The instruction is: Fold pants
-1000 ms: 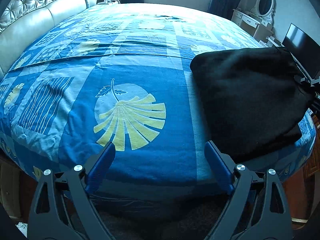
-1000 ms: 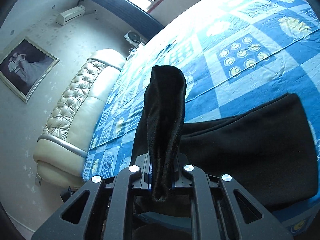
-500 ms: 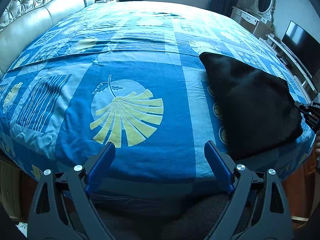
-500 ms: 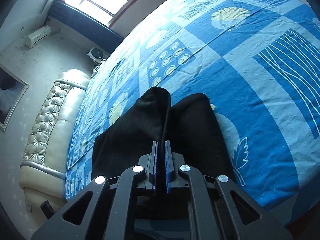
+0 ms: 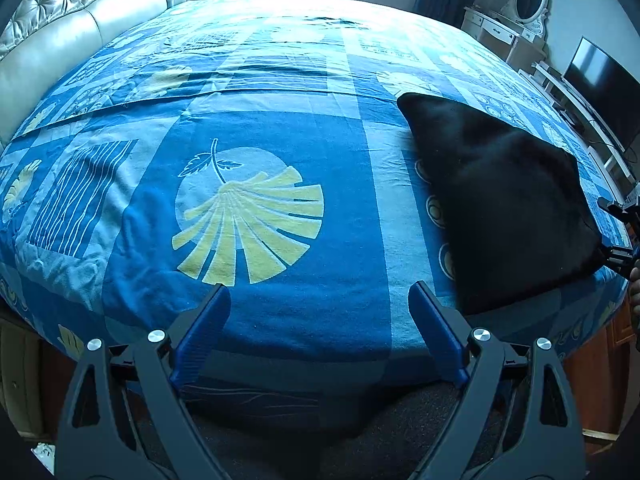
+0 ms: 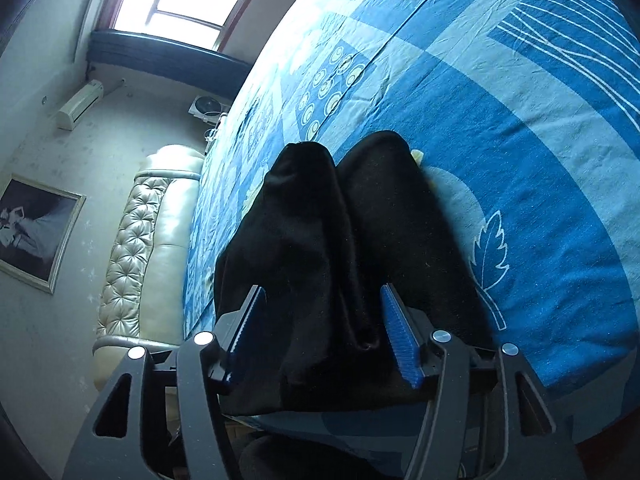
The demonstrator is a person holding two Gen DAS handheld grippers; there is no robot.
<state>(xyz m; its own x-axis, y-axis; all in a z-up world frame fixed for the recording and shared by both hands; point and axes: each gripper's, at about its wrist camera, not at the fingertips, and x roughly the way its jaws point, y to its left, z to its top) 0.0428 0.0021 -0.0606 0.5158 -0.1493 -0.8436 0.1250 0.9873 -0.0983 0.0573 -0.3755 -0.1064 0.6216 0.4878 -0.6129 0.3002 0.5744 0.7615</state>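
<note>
Both tongs gape — right tongs (image 6: 322, 332) straddling black pants (image 6: 344, 248), seemingly ungripped; upper fold may slump sideways on bed (image 5: 280, 296).

My left gripper (image 5: 318, 308) has black arms, blue ribbed pads and silver screws; my right gripper (image 6: 322, 320) matches it. The pants (image 5: 504, 208) are plain black, without pattern. The bedspread (image 5: 280, 92) is a patchwork of deep blue and pale blue squares: a yellow fan-shaped leaf on a pale disc at 12 o'clock from my left pads, white wavy stripes at 10 o'clock, white rings at 2 o'clock. The headboard (image 5: 80, 20) is cream, tufted in diamonds.
</note>
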